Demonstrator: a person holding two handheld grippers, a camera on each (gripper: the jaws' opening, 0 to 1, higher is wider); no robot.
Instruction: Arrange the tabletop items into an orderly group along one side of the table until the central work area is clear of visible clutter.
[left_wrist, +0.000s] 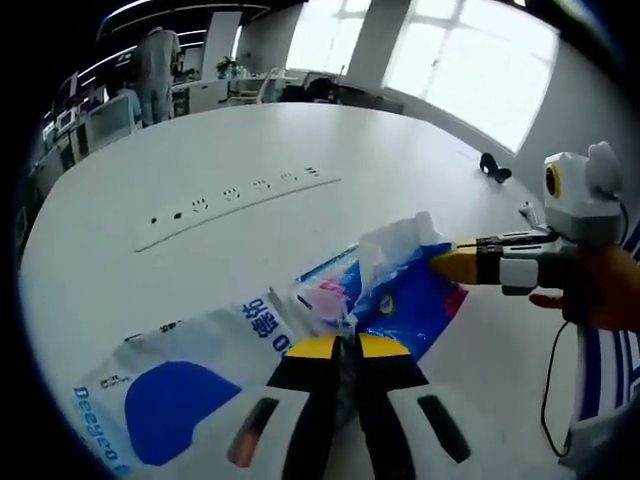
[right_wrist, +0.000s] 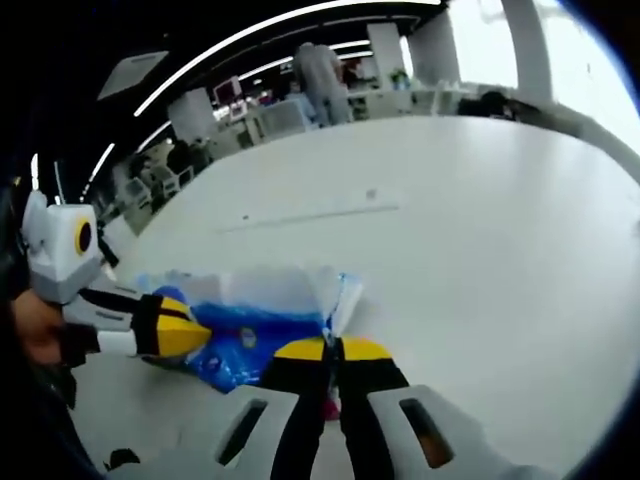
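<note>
**Both grippers on the pack**

The tissue pack (left_wrist: 400, 300) lies mid-table (left_wrist: 200, 160), near us. We pinch its plastic from two ends, left gripper (left_wrist: 340, 347) and right gripper (right_wrist: 333, 347) both pressed together on it, presumably to drag it toward one side.

Your bench (left_wrist: 250, 140) is a smooth white surface with a soft sheen from the windows. The blue-and-white packet (left_wrist: 400, 300) between your grippers is thin, crinkled glossy plastic film. Your fingers (left_wrist: 312, 350) look like hard yellow-and-black matt plastic.
</note>
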